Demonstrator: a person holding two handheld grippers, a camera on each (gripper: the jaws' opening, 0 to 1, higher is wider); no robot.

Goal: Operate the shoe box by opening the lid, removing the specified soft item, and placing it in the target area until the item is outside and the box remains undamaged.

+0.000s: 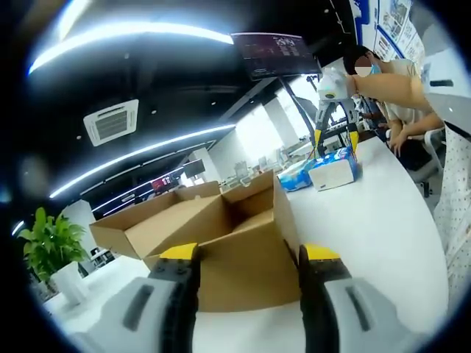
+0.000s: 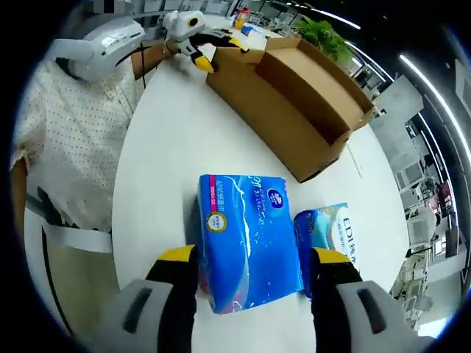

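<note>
Two tissue packs, a blue pack (image 2: 246, 239) and a lighter pack (image 2: 335, 239), lie beside the open cardboard box (image 2: 294, 103). Right gripper (image 2: 250, 265) spread, straddling the blue pack; left gripper (image 1: 246, 257) released near the box.

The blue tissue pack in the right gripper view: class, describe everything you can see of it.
The blue tissue pack is a soft rectangular packet in glossy blue plastic wrap with white lettering, a round logo and a pink strip along one end. It lies flat on the white table, outside the open cardboard box. The right gripper stands open, its jaws on either side of the pack's near end; whether they touch it is unclear. A smaller light blue pack lies right beside it.
</note>
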